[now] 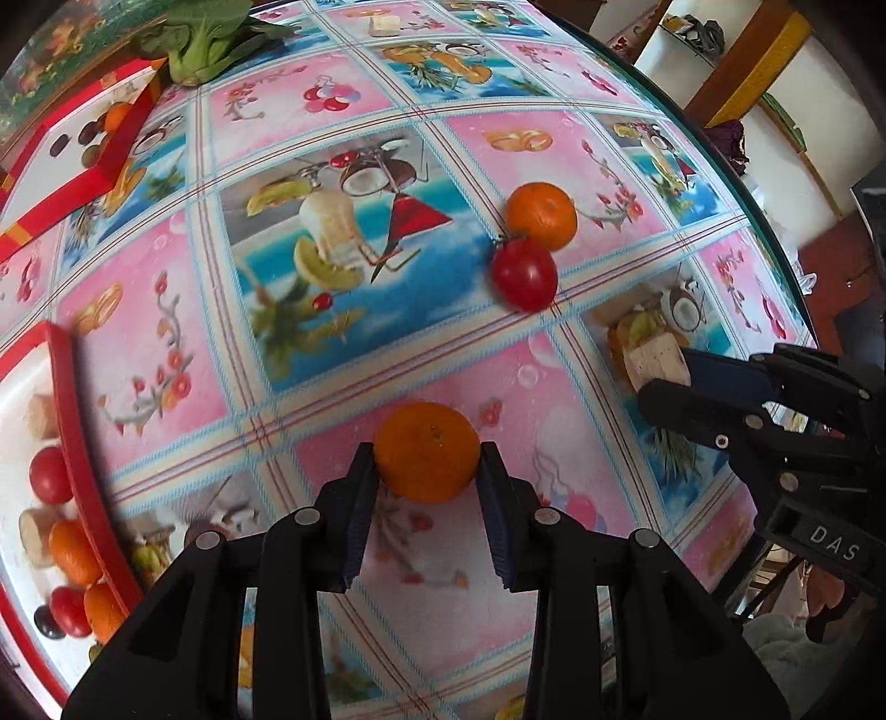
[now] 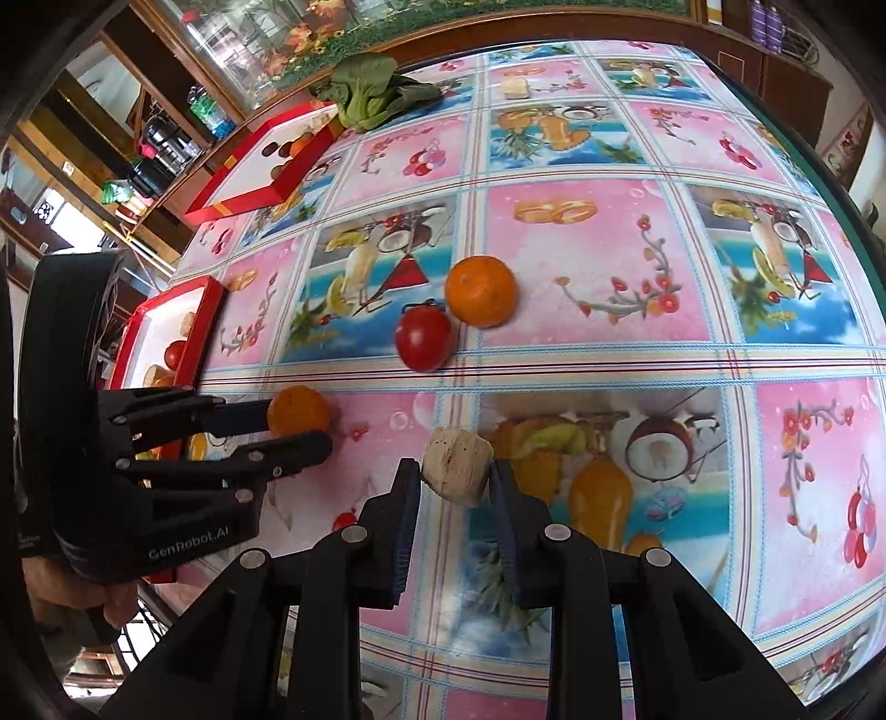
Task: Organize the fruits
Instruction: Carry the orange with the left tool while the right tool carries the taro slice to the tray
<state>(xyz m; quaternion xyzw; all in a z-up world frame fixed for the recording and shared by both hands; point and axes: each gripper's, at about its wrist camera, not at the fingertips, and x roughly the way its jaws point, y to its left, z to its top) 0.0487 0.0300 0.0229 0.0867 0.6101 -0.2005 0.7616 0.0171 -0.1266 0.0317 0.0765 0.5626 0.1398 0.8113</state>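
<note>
While both grippers were already loaded, the risks lay mostly in the carry. The left gripper (image 1: 426,471) was clamped on a mandarin (image 1: 426,451), its pads pressing the fruit's two sides only near the tips, with the fruit bulging out ahead of the fingers (a round, smooth-skinned thing held that far forward can roll or squirt out if the hand tilts or jolts). The right gripper (image 2: 457,476) was clamped on a pale chunk of peeled fruit (image 2: 458,464), which sat skewed between the pads and looked soft; a harder squeeze could crush it, and its slant could let it twist free.

Ahead of the left gripper, and well apart from it, a second mandarin (image 1: 541,215) and a red tomato (image 1: 524,274) lay touching each other on the desk (image 1: 343,105). A nudge to either would likely send the other rolling, and the desk's edge curved past not far to their right.

To the left gripper's left stood a red-rimmed tray (image 1: 75,437) already holding sorted pieces; its raised wall could catch a low-carried mandarin. A farther red tray (image 1: 119,144) sat ahead and to the left, beside a leafy green vegetable (image 1: 202,41). The two grippers hung near each other, so crossing paths could knock one load loose.
</note>
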